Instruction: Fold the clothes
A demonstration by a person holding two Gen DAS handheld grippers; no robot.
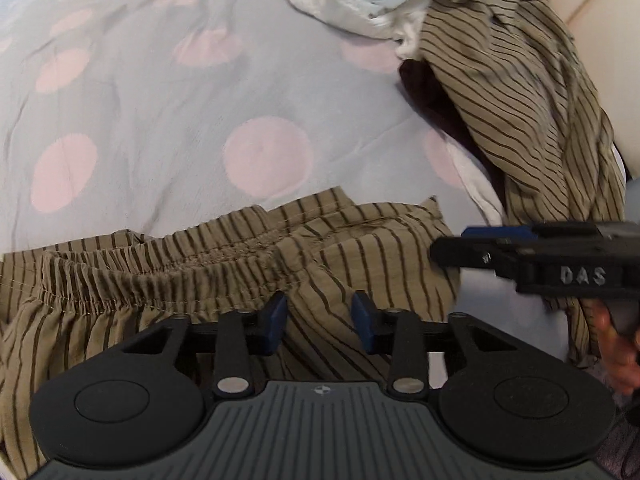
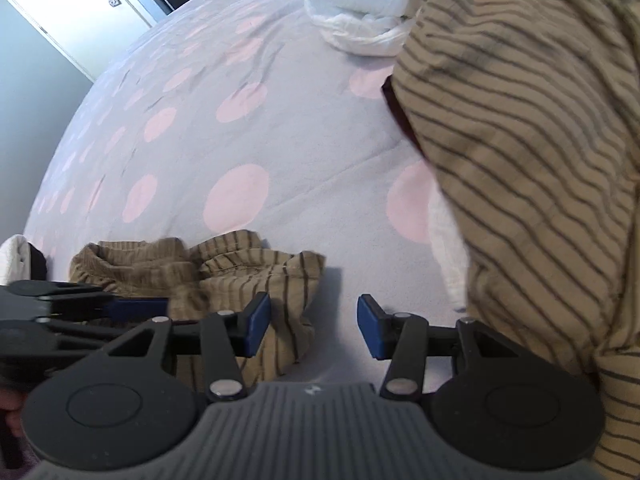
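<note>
Directly beneath our parted left gripper (image 1: pixel 319 322) lay the striped shorts (image 1: pixel 192 272), waistband crosswise; right gripper (image 2: pixel 313 326) gaped empty.

I'm looking at a tan striped garment (image 1: pixel 248 264) of thin, crinkled woven cloth, puckering rough along its gathered elastic band, lying on a bedcover (image 1: pixel 160 128) of soft matt cotton that is creasing finely. My left gripper (image 1: pixel 320 316) is showing matt black plastic arms, smooth blue pads (image 1: pixel 276 316), shiny metal pivot pins and a ribbed grey body, and the right gripper (image 2: pixel 312 324) is looking the same. At the far side, a white bundle (image 2: pixel 360 20) is reading as soft cloth.
</note>
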